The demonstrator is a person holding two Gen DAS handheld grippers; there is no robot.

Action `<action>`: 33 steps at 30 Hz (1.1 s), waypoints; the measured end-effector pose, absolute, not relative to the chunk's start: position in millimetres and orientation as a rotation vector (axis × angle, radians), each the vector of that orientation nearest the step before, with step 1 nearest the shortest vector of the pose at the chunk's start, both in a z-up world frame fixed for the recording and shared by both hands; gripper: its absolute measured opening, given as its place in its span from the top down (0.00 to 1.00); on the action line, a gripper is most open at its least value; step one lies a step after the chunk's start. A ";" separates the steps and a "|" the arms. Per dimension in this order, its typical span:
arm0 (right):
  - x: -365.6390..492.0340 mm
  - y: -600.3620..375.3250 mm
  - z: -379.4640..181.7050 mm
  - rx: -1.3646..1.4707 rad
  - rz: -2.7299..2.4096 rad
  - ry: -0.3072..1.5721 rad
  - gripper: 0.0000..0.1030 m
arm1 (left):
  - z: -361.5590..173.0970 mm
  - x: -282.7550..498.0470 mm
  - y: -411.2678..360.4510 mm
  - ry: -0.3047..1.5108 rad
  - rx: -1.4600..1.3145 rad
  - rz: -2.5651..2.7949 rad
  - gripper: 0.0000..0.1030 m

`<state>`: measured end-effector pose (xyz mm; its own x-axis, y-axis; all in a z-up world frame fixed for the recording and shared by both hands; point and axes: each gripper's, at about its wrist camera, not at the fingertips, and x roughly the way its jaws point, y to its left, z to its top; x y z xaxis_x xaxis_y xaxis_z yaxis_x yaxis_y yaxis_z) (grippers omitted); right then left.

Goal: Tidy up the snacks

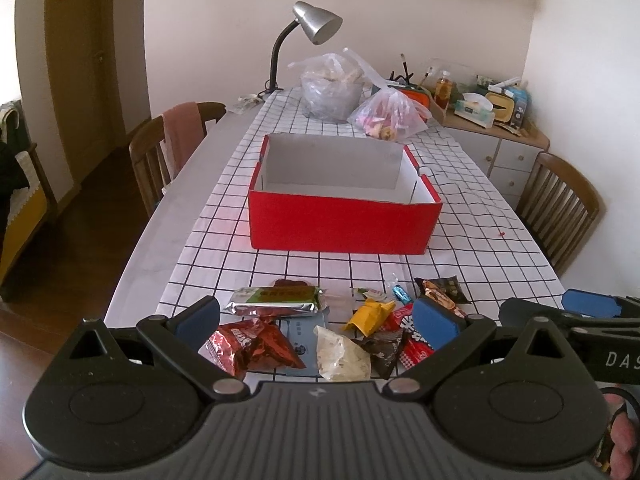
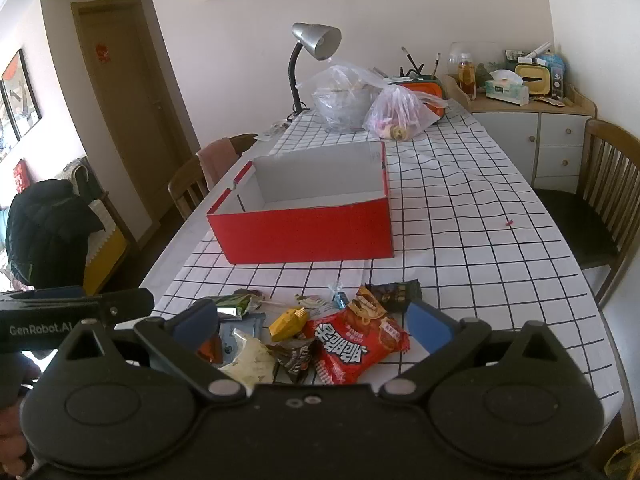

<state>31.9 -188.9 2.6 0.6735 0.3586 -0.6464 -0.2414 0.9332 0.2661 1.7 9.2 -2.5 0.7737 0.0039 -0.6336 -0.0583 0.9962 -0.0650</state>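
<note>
left wrist view first: the left gripper point(image 1: 316, 320) hangs over the near end of the snack pile point(image 1: 332, 328), jaws spread wide and holding nothing. going left to right under it lie a red foil pack point(image 1: 252, 346), a silver bar point(image 1: 276, 300) behind that, a pale pouch point(image 1: 340, 356), a yellow wrap point(image 1: 370, 316) and a red-and-white pack point(image 1: 412, 336), with a dark packet point(image 1: 440, 290) at the far right. the right gripper point(image 1: 592, 308) shows at the right edge.

from the right wrist view, the right gripper point(image 2: 316, 324) is likewise wide open and empty, poised over the big red bag point(image 2: 356, 344).

my reading is that sorting has hardly begun: what shows of the inside of the red box point(image 1: 344, 220) is bare, though the near wall hides part of the floor, and every snack sits on the checked cloth point(image 1: 460, 248) in front of it. the next move seems to be a descent onto 1 wrapper, jaws closing on it alone, then a lift over the box's near wall.

the packs overlap, so a neighbour may be dragged along, and foil may slip. between pile and box the cloth is free. farther back stand 2 plastic bags point(image 1: 360, 96) and a lamp point(image 1: 312, 32), well apart from the work. chairs point(image 1: 160, 152) flank the table.
</note>
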 end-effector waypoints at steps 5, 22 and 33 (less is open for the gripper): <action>38.4 -187.8 -1.4 0.161 0.342 0.775 0.01 | -5.8 6.4 13.3 0.685 -0.087 0.031 0.00; 87.7 -187.6 -49.8 0.174 0.304 0.895 0.03 | -51.0 58.3 63.1 0.795 -0.106 0.104 0.00; 105.7 -195.0 -87.0 0.233 0.248 0.996 0.05 | -87.9 90.1 74.2 0.929 -0.097 0.066 0.01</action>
<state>105.7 -195.0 -87.0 0.5204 0.3108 -0.7953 -0.0993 0.9471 0.3051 90.1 74.2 -87.9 0.5973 0.0149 -0.8019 -0.0990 0.9935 -0.0553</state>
